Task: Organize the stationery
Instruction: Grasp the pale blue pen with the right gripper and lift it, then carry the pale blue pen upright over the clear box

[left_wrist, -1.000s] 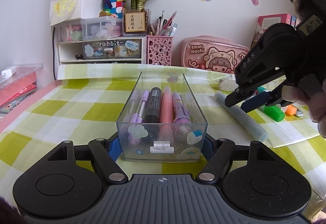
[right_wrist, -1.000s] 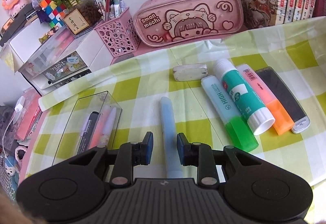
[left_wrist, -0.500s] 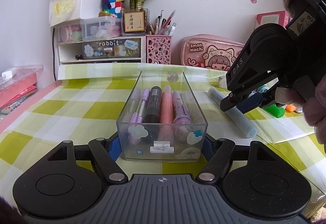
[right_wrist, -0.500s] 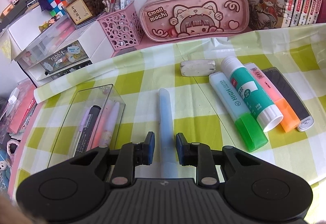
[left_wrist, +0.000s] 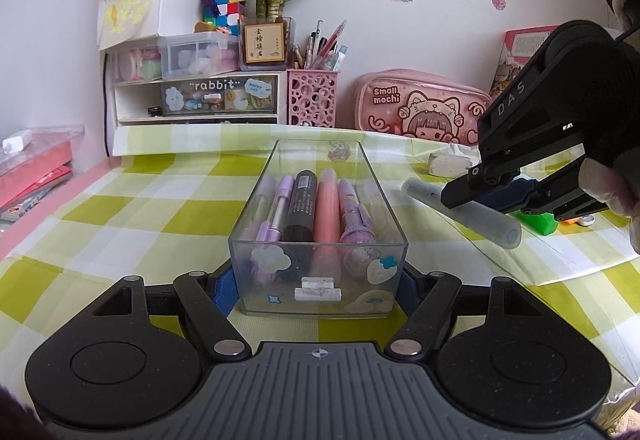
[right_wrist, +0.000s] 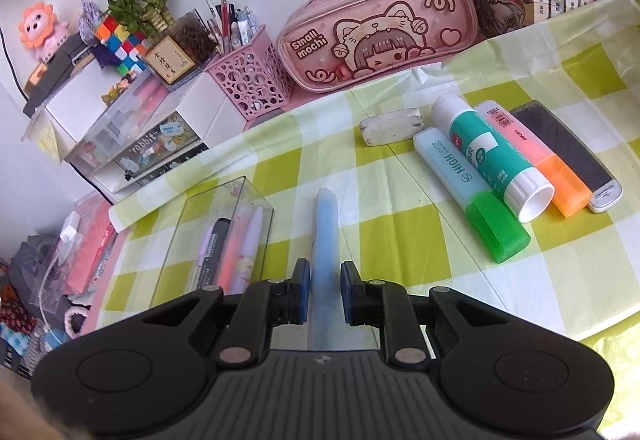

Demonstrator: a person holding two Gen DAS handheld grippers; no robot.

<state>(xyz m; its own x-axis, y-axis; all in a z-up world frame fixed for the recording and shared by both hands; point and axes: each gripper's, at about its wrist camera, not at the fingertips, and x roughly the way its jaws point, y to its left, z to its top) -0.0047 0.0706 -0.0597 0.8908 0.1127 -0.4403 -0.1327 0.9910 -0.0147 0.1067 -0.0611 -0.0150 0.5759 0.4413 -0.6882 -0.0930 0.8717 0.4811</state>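
Blue pen (right_wrist: 325, 236) between right gripper (right_wrist: 324, 292) jaws; lifted off tablecloth (right_wrist: 400, 232)

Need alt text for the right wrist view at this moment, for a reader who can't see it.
The right claw is shut on a pale blue pen above a green-checked tablecloth. To its left a clear box holds several pens; to its right lie an eraser, a glue stick and highlighters, with a pink pencil case by the wall.
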